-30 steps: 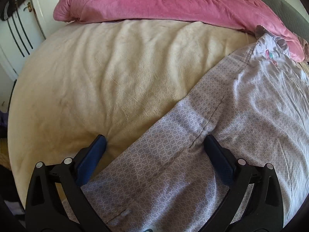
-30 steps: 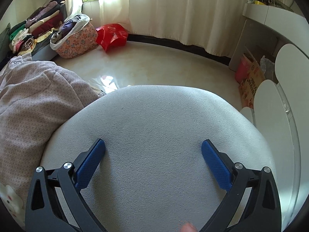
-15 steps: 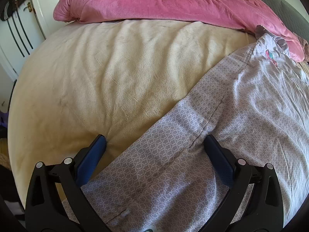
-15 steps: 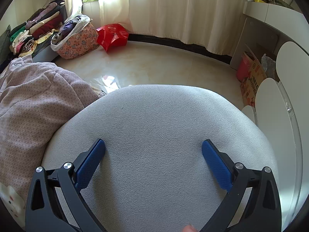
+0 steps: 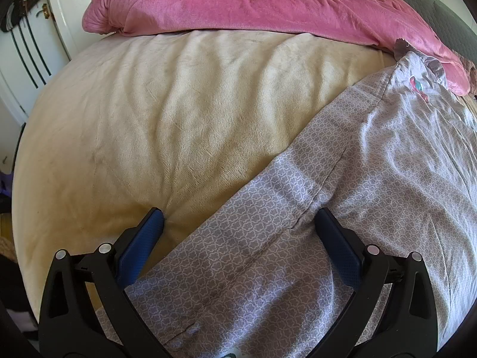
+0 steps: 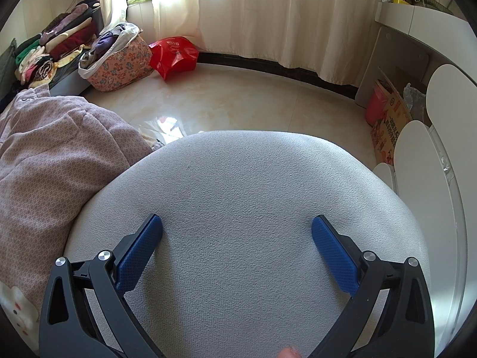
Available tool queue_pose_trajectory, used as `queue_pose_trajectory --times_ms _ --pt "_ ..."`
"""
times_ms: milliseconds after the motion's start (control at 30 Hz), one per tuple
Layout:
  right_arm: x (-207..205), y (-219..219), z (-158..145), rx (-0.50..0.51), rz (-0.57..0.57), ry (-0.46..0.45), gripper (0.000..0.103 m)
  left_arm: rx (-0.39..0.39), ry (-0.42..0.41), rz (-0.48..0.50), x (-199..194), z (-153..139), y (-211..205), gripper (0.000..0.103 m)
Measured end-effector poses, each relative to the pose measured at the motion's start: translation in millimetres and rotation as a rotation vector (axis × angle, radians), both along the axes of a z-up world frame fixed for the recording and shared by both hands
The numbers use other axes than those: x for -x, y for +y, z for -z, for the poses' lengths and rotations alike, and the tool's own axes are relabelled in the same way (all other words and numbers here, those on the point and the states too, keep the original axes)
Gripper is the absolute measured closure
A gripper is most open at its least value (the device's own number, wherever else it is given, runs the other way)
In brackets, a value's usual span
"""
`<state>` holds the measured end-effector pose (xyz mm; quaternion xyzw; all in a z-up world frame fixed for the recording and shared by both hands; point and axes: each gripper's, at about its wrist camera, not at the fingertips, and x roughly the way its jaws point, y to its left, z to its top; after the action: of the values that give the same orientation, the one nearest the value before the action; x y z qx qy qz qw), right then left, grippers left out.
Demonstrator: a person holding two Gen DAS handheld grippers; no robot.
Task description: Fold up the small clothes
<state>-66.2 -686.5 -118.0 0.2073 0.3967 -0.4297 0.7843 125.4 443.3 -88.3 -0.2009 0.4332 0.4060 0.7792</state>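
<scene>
Two fisheye views, one from each handheld gripper.

Left wrist view: the left gripper (image 5: 238, 223) fills the bottom of the frame, its two blue-padded fingers spread wide apart and holding nothing. One grey garment (image 5: 342, 223) with a small white lattice print lies spread on a cream blanket (image 5: 164, 119), running from the bottom centre up to the upper right. The gripper's right finger sits over the garment near a seam; the left finger sits over the bare blanket, just beside the garment's edge. Whether either finger touches the fabric cannot be told. One pink blanket (image 5: 253, 3) lies bunched across the top of the frame.

Right wrist view: the right gripper (image 6: 237, 229) also has its two blue fingers wide apart and empty, above one pale grey cushioned surface (image 6: 238, 185) in the centre. The same garment (image 6: 50, 164) lies heaped at the left edge, draped over that surface. Beyond, on a shiny tiled floor (image 6: 238, 101): one floral basket (image 6: 119, 62) of laundry and one red bag (image 6: 174, 55) in the upper left, and cream curtains (image 6: 268, 12) across the top.
</scene>
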Motion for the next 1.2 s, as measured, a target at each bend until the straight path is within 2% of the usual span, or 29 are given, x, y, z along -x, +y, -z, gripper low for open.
queue_pose_trajectory --times_ms 1200 --pt "2.0 -4.2 1.4 -0.001 -0.001 -0.001 0.004 -0.004 -0.004 -0.005 -2.8 1.5 1.8 0.008"
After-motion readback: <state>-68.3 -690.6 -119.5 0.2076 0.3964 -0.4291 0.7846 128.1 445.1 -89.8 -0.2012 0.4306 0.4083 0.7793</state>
